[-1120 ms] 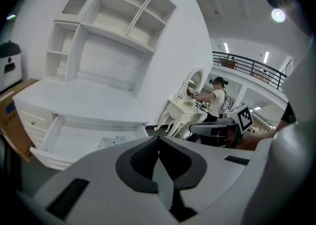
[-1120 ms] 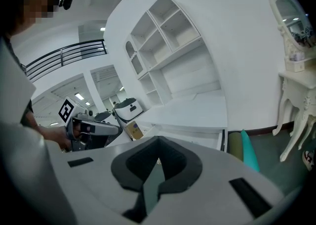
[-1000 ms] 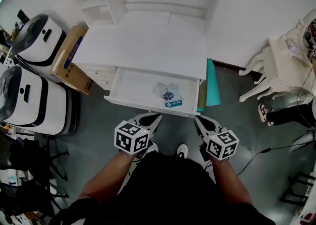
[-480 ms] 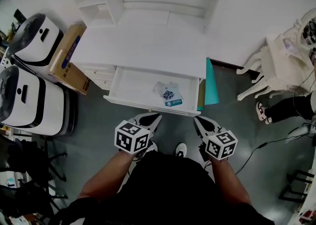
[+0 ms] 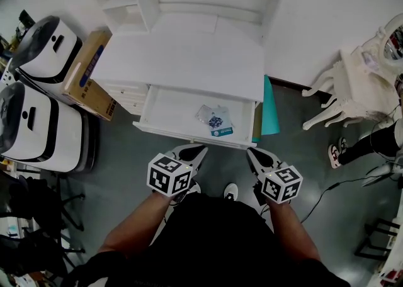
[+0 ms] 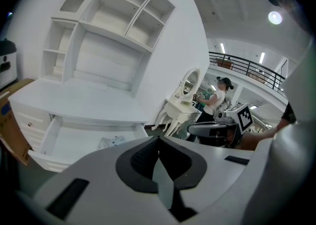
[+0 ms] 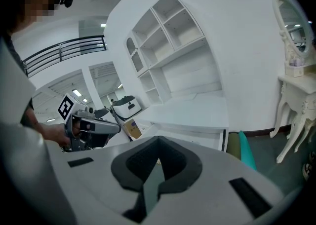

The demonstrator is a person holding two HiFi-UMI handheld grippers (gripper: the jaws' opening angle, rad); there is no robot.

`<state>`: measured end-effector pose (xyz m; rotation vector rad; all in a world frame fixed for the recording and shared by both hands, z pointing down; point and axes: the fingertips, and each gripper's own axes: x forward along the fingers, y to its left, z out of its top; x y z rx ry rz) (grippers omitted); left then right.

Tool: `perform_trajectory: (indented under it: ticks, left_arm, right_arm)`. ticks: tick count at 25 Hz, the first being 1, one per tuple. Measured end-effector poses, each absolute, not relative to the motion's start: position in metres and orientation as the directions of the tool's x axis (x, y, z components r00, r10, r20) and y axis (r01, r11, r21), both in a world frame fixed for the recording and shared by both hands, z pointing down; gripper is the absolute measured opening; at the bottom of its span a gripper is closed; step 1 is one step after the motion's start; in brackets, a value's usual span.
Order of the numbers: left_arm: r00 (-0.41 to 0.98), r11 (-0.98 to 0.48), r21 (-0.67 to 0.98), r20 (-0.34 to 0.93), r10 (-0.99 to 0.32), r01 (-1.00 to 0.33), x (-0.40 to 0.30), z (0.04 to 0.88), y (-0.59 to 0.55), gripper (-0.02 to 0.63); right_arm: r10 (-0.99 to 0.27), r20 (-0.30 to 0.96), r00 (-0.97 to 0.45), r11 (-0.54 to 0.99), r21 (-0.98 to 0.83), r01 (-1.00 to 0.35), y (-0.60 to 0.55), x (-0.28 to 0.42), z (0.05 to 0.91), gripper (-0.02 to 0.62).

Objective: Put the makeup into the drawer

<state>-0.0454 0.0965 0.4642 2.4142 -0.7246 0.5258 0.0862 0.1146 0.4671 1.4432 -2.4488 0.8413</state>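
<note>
The white desk's drawer (image 5: 165,113) stands pulled out, and the makeup packet (image 5: 215,119), clear plastic with a blue card, lies inside it toward the right. In the left gripper view the packet (image 6: 112,141) shows just above the gripper's body. My left gripper (image 5: 201,151) and right gripper (image 5: 250,152) hang side by side in front of the drawer's front edge, both shut and holding nothing. The right gripper view looks across the desk top (image 7: 197,109); the packet is hidden there.
A white desk with shelves (image 5: 189,59) fills the back. Two white machines (image 5: 38,122) and a cardboard box (image 5: 88,75) stand at the left. A teal roll (image 5: 272,112) leans by the desk's right side. A white dressing table (image 5: 359,84) and a person's leg are at the right.
</note>
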Motion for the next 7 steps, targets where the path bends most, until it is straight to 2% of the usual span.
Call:
perform_trajectory:
  ticks: [7]
  left_arm:
    - [0.776,-0.708,0.382,0.506,-0.377,-0.594,-0.0434,0.4627,0.0979,0.011]
  right_arm:
    - [-0.745,0.426,-0.512,0.368,-0.378,-0.85,0.1166,0.0878,0.4708,0.026]
